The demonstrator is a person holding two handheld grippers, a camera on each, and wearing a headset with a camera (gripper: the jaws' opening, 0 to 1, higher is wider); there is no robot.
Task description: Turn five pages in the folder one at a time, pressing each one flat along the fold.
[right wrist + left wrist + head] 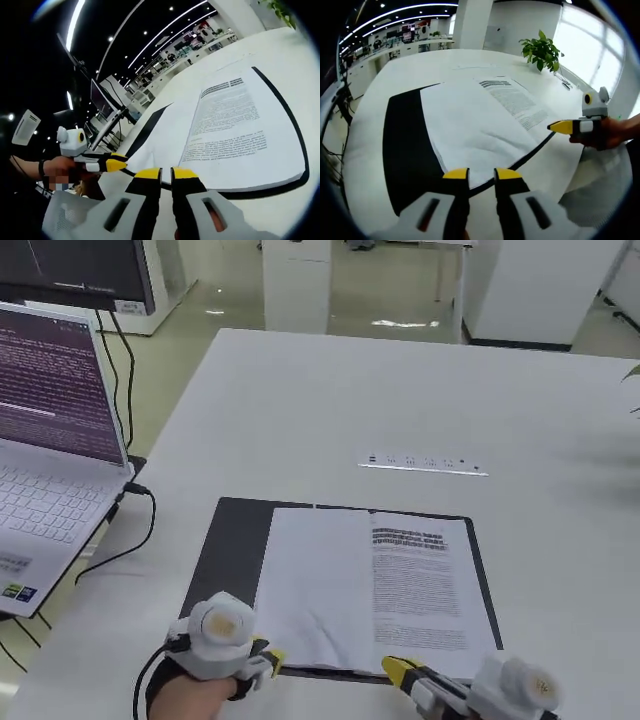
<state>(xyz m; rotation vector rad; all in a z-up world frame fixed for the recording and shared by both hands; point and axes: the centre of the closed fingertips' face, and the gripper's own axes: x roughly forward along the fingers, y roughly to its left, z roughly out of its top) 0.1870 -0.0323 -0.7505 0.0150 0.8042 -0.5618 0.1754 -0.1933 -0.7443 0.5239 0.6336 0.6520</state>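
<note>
Two white paper pages (415, 590) in black rectangular folder (225, 550).

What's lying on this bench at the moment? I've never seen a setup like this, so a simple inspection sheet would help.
Surface: white table with a socket strip set into it.
Job's things: black folder lying open, blank page on the left, printed page on the right.
Clutter: open laptop at the table's left edge.
Tools: left tool and right tool at the folder's near edge, jaws nearly together, holding nothing.
Cables: black cable running from the laptop.
Surroundings: monitor, potted plant, open office.
</note>
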